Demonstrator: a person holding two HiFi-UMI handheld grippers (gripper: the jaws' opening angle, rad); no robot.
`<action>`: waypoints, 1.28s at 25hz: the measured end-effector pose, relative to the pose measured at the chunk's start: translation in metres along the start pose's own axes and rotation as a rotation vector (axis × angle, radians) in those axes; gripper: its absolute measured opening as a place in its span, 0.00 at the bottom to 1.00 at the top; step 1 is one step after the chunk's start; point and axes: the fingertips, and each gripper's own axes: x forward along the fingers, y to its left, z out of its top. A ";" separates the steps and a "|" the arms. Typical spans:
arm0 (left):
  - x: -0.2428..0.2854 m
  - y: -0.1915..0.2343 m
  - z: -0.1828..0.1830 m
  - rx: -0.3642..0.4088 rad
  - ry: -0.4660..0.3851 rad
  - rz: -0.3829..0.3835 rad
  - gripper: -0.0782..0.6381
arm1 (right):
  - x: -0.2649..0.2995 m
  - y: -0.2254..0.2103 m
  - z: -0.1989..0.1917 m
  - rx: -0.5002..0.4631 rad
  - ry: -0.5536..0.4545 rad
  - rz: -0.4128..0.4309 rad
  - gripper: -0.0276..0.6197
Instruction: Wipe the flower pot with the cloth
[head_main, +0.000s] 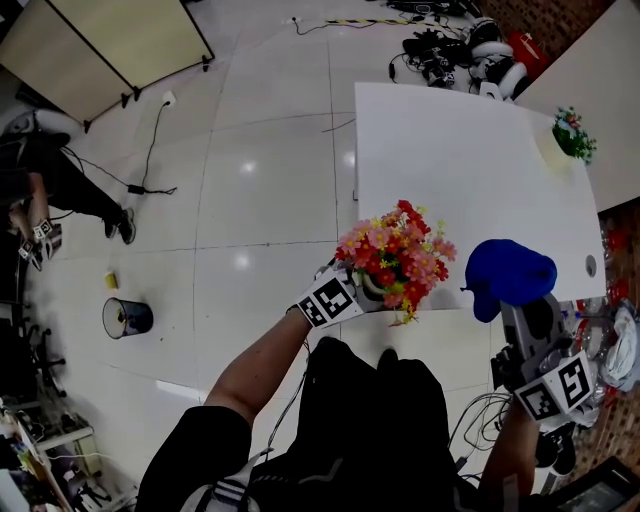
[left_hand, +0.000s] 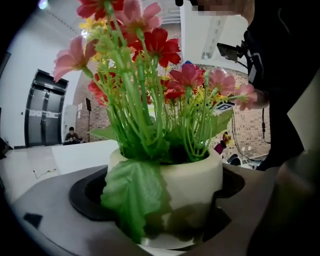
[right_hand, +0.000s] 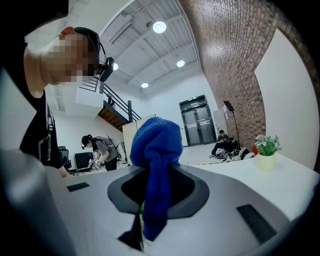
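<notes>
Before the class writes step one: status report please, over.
Left tongs shut on flower pot. Right tongs shut on blue cloth. Blue cloth beside flower pot, not touching. Nothing between them.

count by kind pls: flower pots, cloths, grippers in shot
Flower pots: 2, held pot in left gripper, small pot on table
Cloths: 1, blue cloth in right gripper
Grippers: 2
Total: 5
</notes>
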 end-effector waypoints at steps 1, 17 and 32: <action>0.000 0.001 0.000 0.001 -0.004 0.001 0.91 | 0.001 0.000 0.000 -0.003 0.000 0.007 0.14; -0.025 0.027 0.083 -0.074 -0.109 0.045 0.90 | -0.001 -0.006 0.051 0.024 -0.035 0.042 0.14; -0.114 0.046 0.359 -0.097 -0.187 0.065 0.90 | -0.018 0.098 0.230 -0.021 -0.246 0.263 0.14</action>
